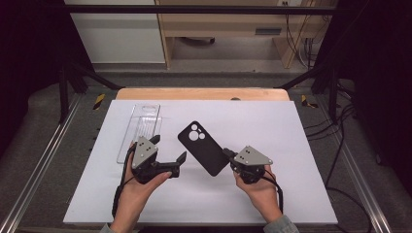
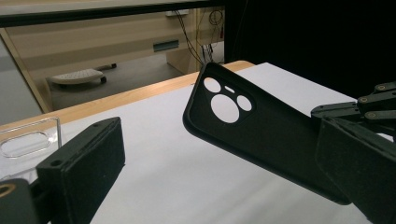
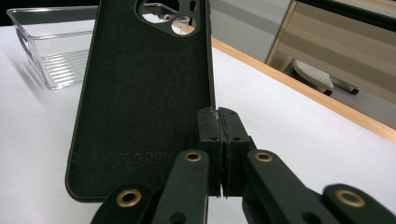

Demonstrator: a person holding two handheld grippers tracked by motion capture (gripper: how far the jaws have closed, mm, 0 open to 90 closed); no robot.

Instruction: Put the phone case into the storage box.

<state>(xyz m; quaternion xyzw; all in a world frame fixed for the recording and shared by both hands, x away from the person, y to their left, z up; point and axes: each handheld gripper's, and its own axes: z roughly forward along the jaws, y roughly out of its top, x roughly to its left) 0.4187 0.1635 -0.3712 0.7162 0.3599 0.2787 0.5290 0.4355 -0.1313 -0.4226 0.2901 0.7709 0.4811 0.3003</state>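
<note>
A black phone case (image 1: pixel 201 145) with round camera holes is held tilted over the white sheet (image 1: pixel 272 126). My right gripper (image 1: pixel 227 154) is shut on its side wall near the bottom corner; in the right gripper view the jaws pinch that rim (image 3: pixel 218 122) and the case's soft inner face (image 3: pixel 140 93) rises to the left. My left gripper (image 1: pixel 169 148) stands open just left of the case. In the left gripper view the case (image 2: pixel 252 126) slants across between the pads (image 2: pixel 84 163), close to the right-hand one, with nothing pressed.
A clear plastic tray (image 1: pixel 138 138) lies on the sheet's left side, with a clear phone case (image 1: pixel 145 110) at its far end. The table's wooden edge (image 1: pixel 201 93) runs along the back. Metal frame rails (image 1: pixel 29 179) flank the table.
</note>
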